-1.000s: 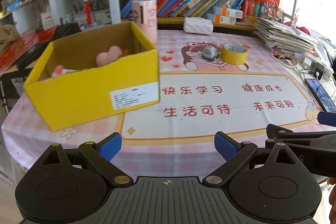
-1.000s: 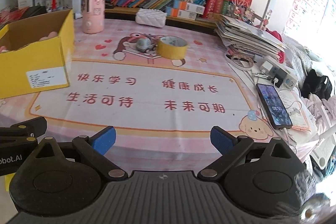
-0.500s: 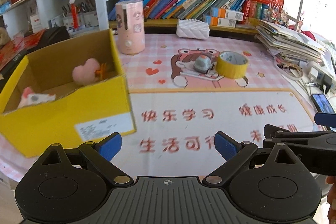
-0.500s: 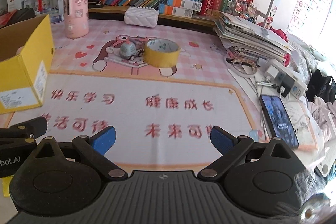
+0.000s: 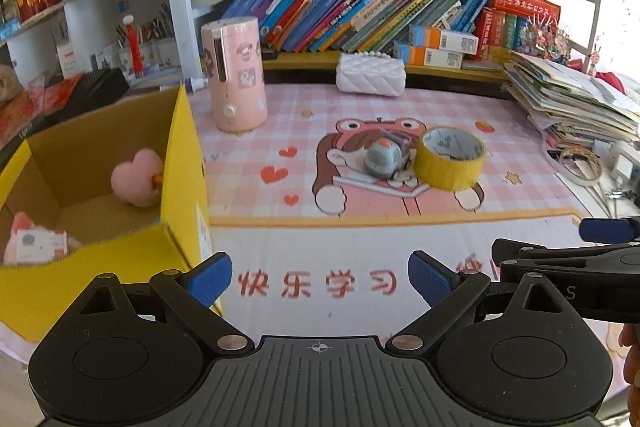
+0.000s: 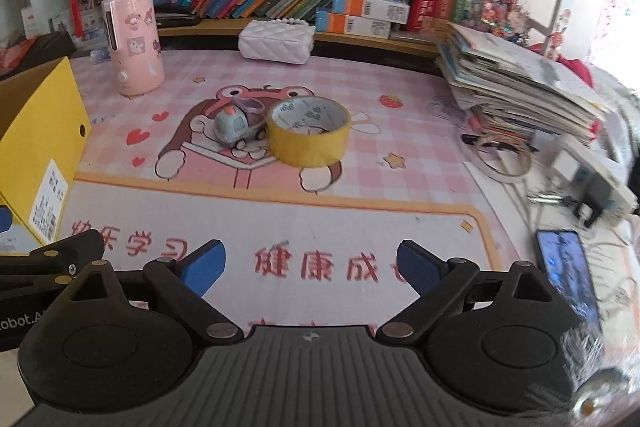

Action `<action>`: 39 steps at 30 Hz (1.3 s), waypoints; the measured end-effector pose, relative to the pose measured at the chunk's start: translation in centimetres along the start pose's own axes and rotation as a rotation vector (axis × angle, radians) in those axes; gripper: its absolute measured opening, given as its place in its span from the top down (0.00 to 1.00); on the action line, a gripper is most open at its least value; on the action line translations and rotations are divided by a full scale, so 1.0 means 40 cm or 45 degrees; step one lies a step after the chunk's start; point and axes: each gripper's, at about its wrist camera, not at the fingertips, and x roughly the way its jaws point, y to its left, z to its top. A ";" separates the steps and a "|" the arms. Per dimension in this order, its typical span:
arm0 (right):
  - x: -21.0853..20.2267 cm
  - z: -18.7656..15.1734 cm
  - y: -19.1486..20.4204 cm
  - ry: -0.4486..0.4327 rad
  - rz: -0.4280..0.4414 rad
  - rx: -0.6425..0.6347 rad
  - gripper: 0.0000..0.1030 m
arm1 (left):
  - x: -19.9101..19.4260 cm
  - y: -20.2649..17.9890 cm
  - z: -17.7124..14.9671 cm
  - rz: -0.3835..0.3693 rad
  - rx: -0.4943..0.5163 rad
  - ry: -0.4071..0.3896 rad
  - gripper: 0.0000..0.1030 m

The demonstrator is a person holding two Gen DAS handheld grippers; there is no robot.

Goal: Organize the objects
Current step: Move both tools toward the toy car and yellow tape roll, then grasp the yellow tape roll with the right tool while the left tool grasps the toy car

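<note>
Two blue pads frame the left wrist view, where the left claw (image 5: 319, 279) hangs spread apart with nothing between its fingers above the surface (image 5: 360, 239); the mat under it reads "快乐学习" in red. One yellow cardboard box (image 5: 182, 163) stands open at the left edge, holding one pink plush toy (image 5: 136, 183) and one white-labelled pink item (image 5: 32, 243) whose print is too small to read. One roll of yellow tape (image 5: 450, 159) lies flat near the mat's middle, touching one small grey toy car (image 5: 384, 161) on its left. One pink cylinder with cartoon stickers (image 5: 236, 75) stands upright behind, one white quilted pouch (image 5: 370, 77) lies beside the bookshelf. Over to the right wrist view: the right claw (image 6: 310, 265) has just been closing a little yet stands wide, nothing between its pads, over red characters "健康成". Ahead sit the same tape (image 6: 308, 133) and the car (image 6: 236, 127), still one of each, just touching. The box (image 6: 44, 131) shows one white label with print too fine to read. One phone (image 6: 568, 279) lies screen-up on the right, near one tall stack of papers (image 6: 516, 83). At lower left, the other claw's body carries the partial lettering "obot.A".
</note>
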 end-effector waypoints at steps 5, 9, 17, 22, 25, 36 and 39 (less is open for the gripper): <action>0.040 0.031 -0.026 -0.002 0.061 0.012 0.19 | 0.026 -0.018 0.024 0.006 -0.004 0.005 0.06; 0.070 0.053 -0.050 -0.002 0.090 0.023 0.21 | 0.054 -0.034 0.035 0.014 -0.004 0.032 0.06; 0.116 0.085 -0.085 -0.011 0.125 0.017 0.22 | 0.101 -0.064 0.065 0.003 -0.002 0.038 0.06; 0.139 0.104 -0.100 -0.027 0.149 0.017 0.22 | 0.126 -0.074 0.080 0.011 0.005 0.032 0.06; 0.155 0.116 -0.098 -0.039 0.162 0.000 0.22 | 0.143 -0.075 0.085 -0.013 -0.004 0.058 0.07; 0.262 0.174 -0.073 -0.048 0.135 -0.074 0.20 | 0.193 -0.068 0.103 0.051 0.020 0.084 0.08; 0.311 0.188 -0.060 -0.033 0.106 -0.120 0.13 | 0.204 -0.072 0.107 0.054 0.020 0.091 0.07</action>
